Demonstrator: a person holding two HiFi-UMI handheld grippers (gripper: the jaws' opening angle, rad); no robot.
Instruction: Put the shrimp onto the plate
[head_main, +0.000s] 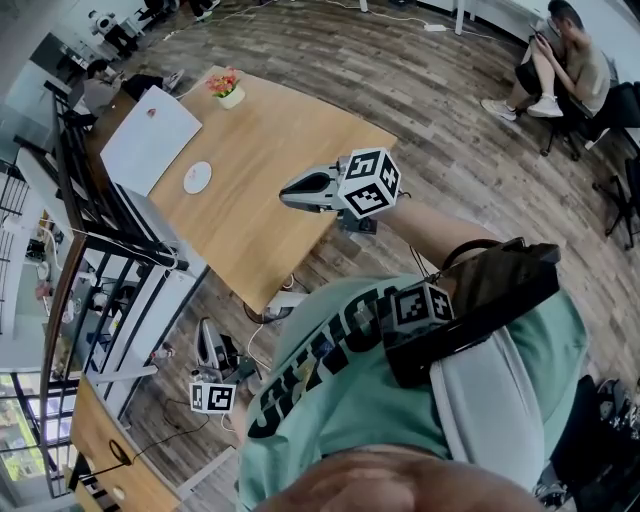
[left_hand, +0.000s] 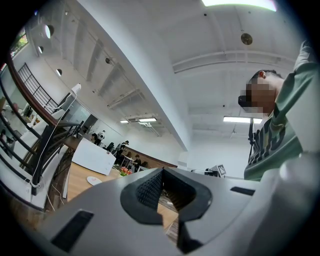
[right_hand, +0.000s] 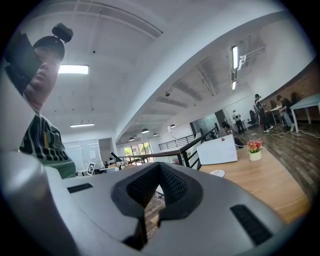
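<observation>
I see no shrimp in any view. A small white plate (head_main: 197, 177) lies on the wooden table (head_main: 270, 170), also visible as the plate (left_hand: 93, 180) and the plate (right_hand: 216, 173) in the gripper views. My right gripper (head_main: 297, 190) is held in the air over the table's near edge, jaws shut and empty; in its own view the right gripper (right_hand: 159, 167) points level across the room. My left gripper (head_main: 207, 340) hangs low at my left side above the floor. In its own view the left gripper (left_hand: 162, 172) is shut on nothing.
A pot of pink flowers (head_main: 227, 88) and a flat white board (head_main: 150, 138) sit at the table's far end. A black railing (head_main: 110, 240) runs along the table's left side. Cables lie on the floor (head_main: 280, 300) under the table. A person sits at the far right (head_main: 565, 60).
</observation>
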